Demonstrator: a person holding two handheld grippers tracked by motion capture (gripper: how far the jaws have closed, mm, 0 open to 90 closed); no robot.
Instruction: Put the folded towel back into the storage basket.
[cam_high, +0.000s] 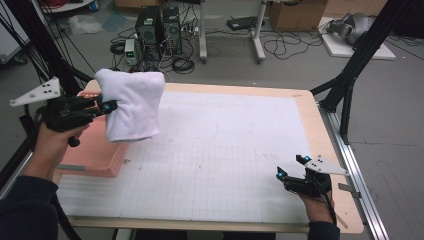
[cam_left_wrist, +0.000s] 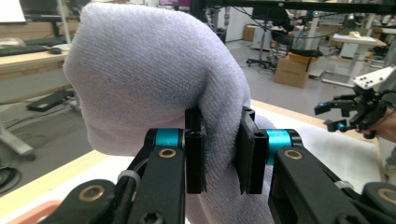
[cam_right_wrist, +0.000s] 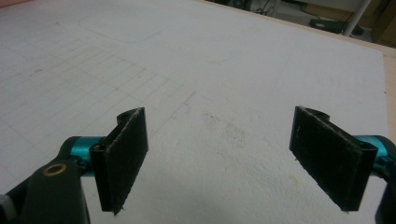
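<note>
A white folded towel (cam_high: 132, 102) hangs in the air over the table's left side, above the near corner of a pink basket (cam_high: 97, 152). My left gripper (cam_high: 106, 106) is shut on the towel's left edge; in the left gripper view the cloth (cam_left_wrist: 154, 79) bulges up between the two black pads (cam_left_wrist: 195, 156). My right gripper (cam_high: 291, 166) rests low near the table's front right, jaws wide open with nothing between them; its pads (cam_right_wrist: 122, 158) frame bare gridded mat.
A white gridded mat (cam_high: 220, 150) covers the wooden table (cam_high: 320, 130). Beyond the far edge are computer towers (cam_high: 159, 30), cables and desk legs on the floor. Black frame struts (cam_high: 350, 75) stand at the right; a metal rail (cam_high: 357, 180) runs along that side.
</note>
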